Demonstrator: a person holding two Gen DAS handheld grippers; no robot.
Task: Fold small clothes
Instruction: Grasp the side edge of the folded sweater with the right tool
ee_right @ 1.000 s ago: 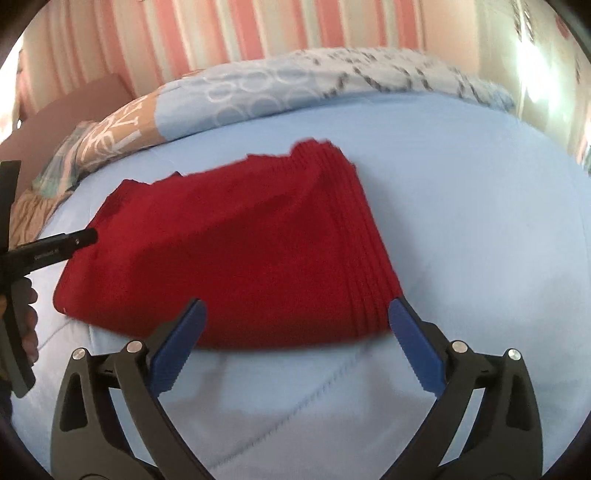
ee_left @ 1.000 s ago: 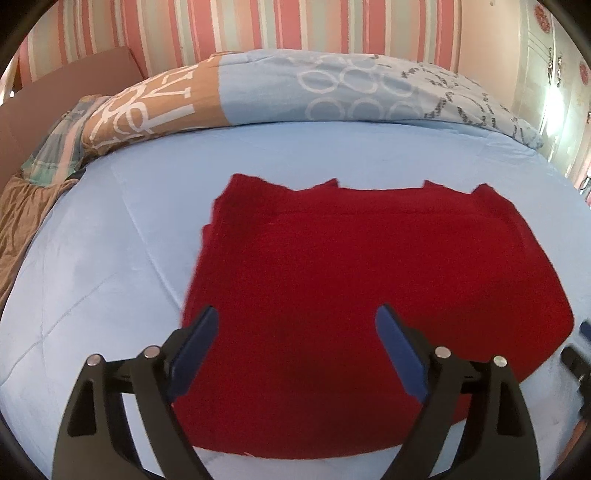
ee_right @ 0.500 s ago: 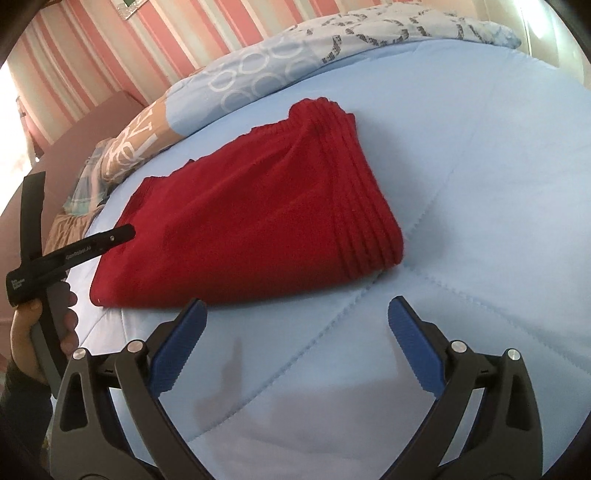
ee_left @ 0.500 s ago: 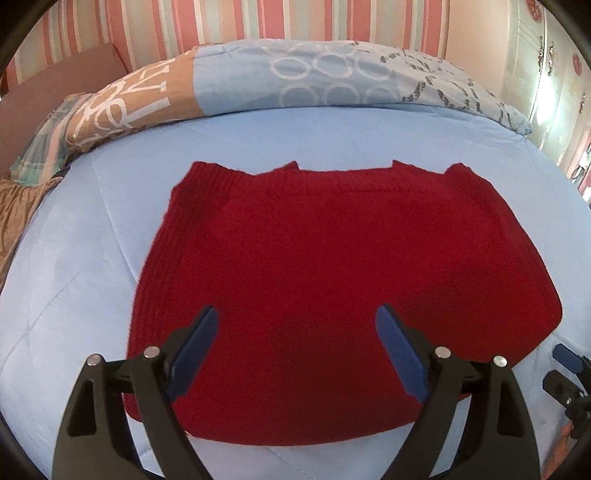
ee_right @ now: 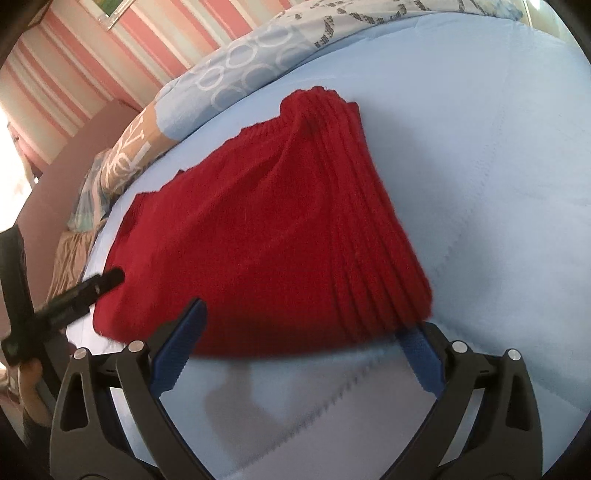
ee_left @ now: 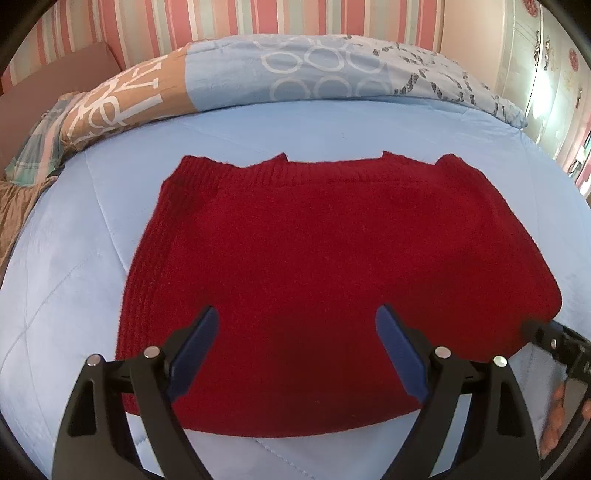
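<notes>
A red knitted sweater [ee_left: 332, 266] lies folded flat on the light blue bed [ee_left: 81, 258]. My left gripper [ee_left: 297, 347] is open and empty, hovering over the sweater's near edge. The sweater also shows in the right wrist view [ee_right: 258, 236], with its ribbed hem on the right. My right gripper [ee_right: 306, 339] is open and empty, its jaws spanning the sweater's near right corner, just above the bed [ee_right: 498, 184]. The other gripper's black tip shows at the right edge of the left wrist view [ee_left: 554, 339] and at the left of the right wrist view [ee_right: 74, 295].
A patterned blue and brown duvet [ee_left: 295, 74] is bunched along the far side of the bed. Brown fabric [ee_left: 14, 206] hangs at the far left. A striped pink wall [ee_left: 258, 18] stands behind.
Both grippers pulled back off the sweater over the second. The right gripper then tilted and came close to the sweater's near right corner.
</notes>
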